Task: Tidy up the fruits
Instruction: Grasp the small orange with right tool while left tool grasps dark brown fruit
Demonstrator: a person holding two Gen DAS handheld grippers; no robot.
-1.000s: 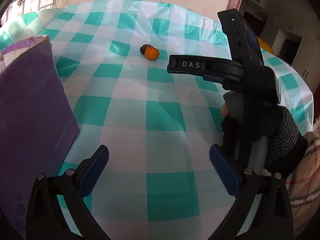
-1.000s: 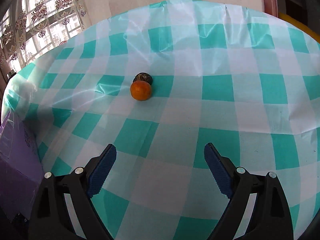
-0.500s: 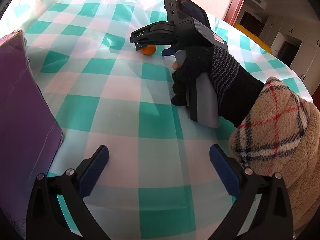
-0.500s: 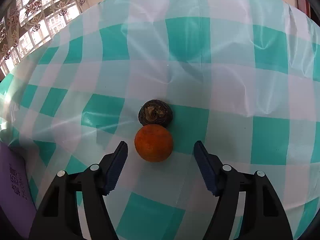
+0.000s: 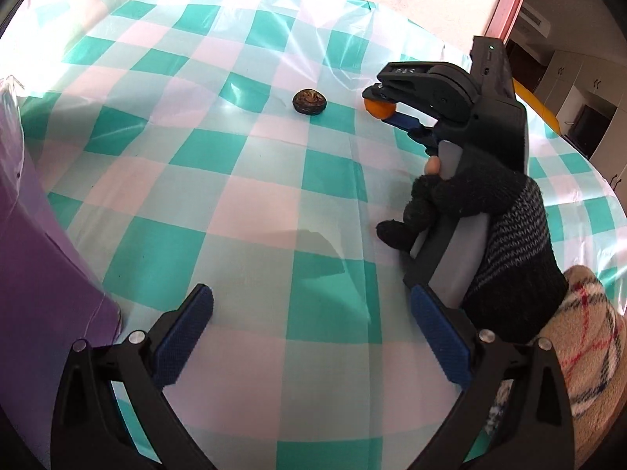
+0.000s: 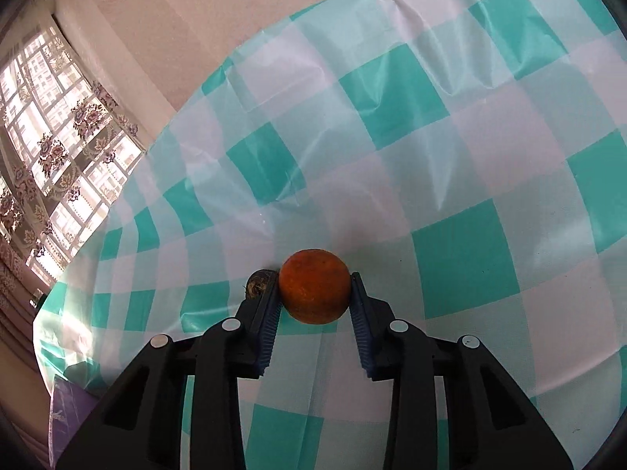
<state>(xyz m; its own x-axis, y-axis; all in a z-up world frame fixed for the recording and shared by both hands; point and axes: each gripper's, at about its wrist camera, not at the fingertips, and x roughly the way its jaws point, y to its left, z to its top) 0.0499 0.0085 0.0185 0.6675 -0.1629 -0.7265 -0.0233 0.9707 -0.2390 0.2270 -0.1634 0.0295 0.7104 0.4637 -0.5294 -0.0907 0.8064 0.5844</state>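
**Orange gripped, sorting barely begun**

The right gripper [image 6: 315,293] has its jaws clenched on the orange [image 6: 314,285]; the left gripper [image 5: 309,329] hangs released. The dark fruit [image 5: 309,102] lies on the checked surface [image 5: 250,203], unsorted. The purple box [image 5: 35,274] probably awaits both.

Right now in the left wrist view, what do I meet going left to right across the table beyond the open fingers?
Purple box → dark brown wrinkled round fruit → small orange fruit clamped in the right gripper → black knitted gloved hand.

bright daylight | window [image 6: 58,164] glare | fisheye-warped edges | sharp focus
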